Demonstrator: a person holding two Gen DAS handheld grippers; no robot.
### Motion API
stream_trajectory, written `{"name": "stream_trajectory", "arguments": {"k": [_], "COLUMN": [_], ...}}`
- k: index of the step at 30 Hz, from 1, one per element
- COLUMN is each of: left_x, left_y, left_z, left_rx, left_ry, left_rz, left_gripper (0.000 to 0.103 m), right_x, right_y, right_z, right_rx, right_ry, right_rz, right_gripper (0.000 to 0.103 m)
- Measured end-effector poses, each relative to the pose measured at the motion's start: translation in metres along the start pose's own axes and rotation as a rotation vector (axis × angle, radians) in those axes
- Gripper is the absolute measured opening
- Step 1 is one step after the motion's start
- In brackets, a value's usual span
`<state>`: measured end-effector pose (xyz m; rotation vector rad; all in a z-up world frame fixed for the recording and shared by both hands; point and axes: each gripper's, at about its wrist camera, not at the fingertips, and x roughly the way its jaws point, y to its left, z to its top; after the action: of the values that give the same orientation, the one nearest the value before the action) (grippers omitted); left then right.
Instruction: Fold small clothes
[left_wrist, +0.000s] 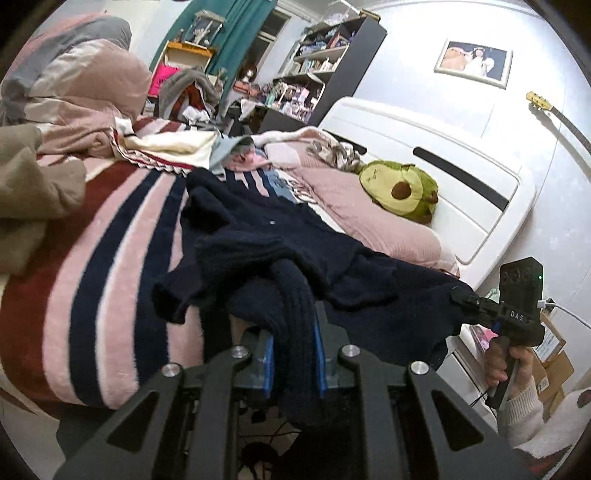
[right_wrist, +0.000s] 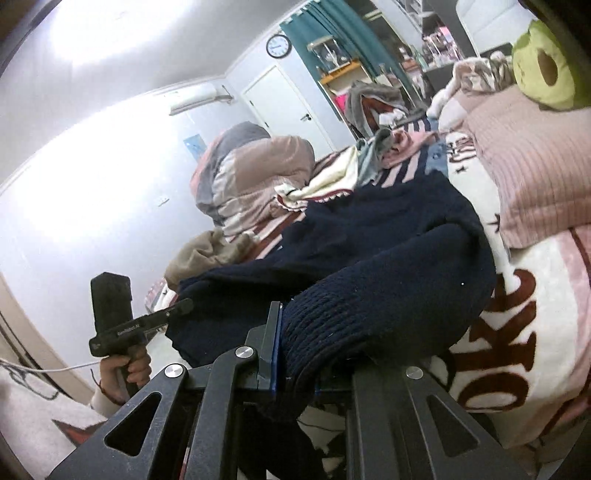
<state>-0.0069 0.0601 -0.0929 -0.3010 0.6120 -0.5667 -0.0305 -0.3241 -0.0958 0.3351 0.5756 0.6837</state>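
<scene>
A dark navy knitted sweater (left_wrist: 280, 229) lies crumpled on the striped bed blanket (left_wrist: 110, 258). My left gripper (left_wrist: 293, 354) is shut on a ribbed edge of the sweater, held between its blue pads. My right gripper (right_wrist: 295, 354) is shut on another ribbed edge of the same sweater (right_wrist: 369, 258). In the left wrist view the right gripper (left_wrist: 458, 295) pinches the sweater at the right. In the right wrist view the left gripper (right_wrist: 184, 306) pinches it at the left. The cloth hides most of both pairs of fingers.
A pink pillow (left_wrist: 362, 206) with an avocado plush (left_wrist: 402, 190) lies by the white headboard (left_wrist: 443, 155). A bundled quilt (left_wrist: 85, 81) and a heap of other clothes (left_wrist: 177, 147) lie at the far side. A beige garment (left_wrist: 33, 184) lies at the left.
</scene>
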Motion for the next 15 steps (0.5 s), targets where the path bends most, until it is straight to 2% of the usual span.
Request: {"name": "stream_trajectory", "arguments": {"k": [15], "left_x": [-0.067], "left_y": [-0.01], "left_z": [-0.006], "left_rx": [0.037], "left_ry": [-0.108], "left_rz": [0.006], "left_gripper": [0.014], "right_x": [-0.027], "right_y": [0.049], "right_z": [-0.004], "right_rx": [-0.063], "right_ry": [-0.056], "right_rz": [0.069], "right_gripper": [0.006]}}
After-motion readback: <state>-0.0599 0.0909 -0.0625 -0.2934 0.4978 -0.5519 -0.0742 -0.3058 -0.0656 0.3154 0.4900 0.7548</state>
